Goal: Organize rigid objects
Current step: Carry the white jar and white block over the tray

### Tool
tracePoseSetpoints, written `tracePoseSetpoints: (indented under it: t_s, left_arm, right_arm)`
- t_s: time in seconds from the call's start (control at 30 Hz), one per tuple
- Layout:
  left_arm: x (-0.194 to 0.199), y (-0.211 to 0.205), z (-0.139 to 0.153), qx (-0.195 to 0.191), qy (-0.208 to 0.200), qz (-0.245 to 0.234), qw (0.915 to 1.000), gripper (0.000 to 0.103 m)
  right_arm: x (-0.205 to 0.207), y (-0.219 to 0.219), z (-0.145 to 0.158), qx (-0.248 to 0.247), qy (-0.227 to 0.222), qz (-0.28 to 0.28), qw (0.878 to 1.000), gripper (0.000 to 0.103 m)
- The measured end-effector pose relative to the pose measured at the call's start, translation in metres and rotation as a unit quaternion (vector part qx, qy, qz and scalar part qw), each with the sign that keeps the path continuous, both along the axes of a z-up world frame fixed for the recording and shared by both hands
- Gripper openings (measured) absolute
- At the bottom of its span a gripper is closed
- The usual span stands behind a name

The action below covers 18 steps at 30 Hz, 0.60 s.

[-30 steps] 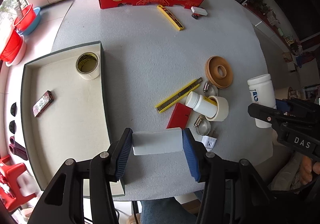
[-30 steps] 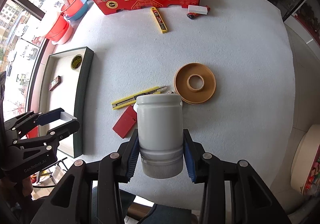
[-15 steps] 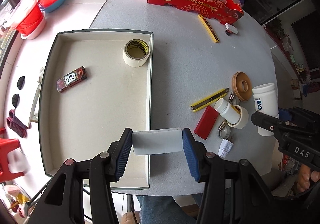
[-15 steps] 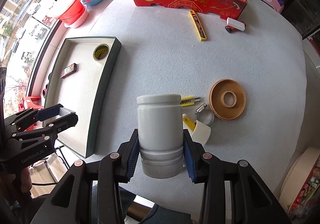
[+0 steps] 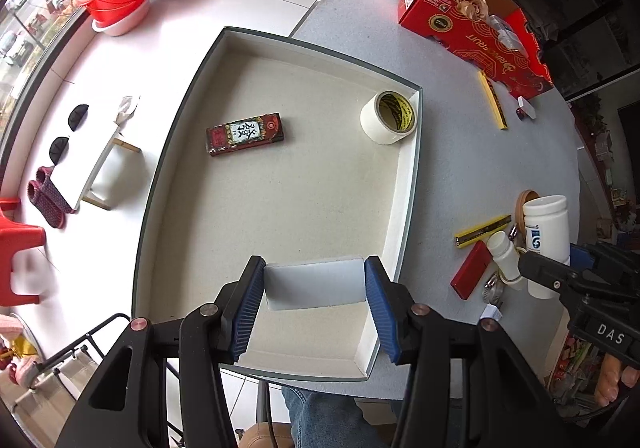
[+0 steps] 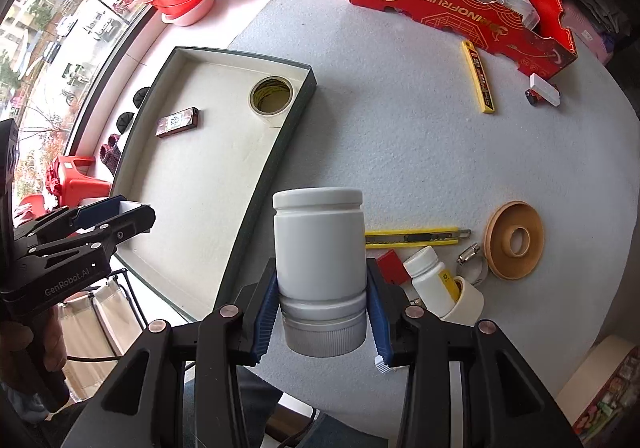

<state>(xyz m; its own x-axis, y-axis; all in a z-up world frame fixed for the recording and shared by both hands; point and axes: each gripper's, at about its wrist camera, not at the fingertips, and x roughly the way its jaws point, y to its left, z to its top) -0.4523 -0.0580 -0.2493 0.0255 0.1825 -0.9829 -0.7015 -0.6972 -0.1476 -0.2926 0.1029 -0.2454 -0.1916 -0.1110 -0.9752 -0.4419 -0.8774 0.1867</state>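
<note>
Left gripper [image 5: 315, 284] over tray [image 5: 404, 187], tape roll [image 5: 388, 117] ahead

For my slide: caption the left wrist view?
Left gripper holds a white block above the tray.

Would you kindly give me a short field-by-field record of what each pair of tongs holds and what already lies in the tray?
left tongs: shut on white block, above the tray
right tongs: shut on white jar, above the table
in tray: tape roll, small dark red box
on table: yellow utility knife, small white bottle, brown ring
</note>
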Motion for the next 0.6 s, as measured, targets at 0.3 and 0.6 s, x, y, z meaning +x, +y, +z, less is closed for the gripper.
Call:
tracePoseSetpoints:
  t_s: [0.3, 0.6]
  left_arm:
    - [-0.035, -0.011, -0.012, -0.018, 0.025, 0.047, 0.9984, 0.054]
    - [-0.046, -0.003, -0.039, -0.034, 0.019, 0.062, 0.9973, 0.054]
  right_arm:
    - [-0.056, -0.029, -0.008, -0.026, 0.005, 0.041, 0.999, 0.042]
    - [-0.103, -0.044, -0.024, -0.046, -0.005, 0.050, 0.998, 0.042]
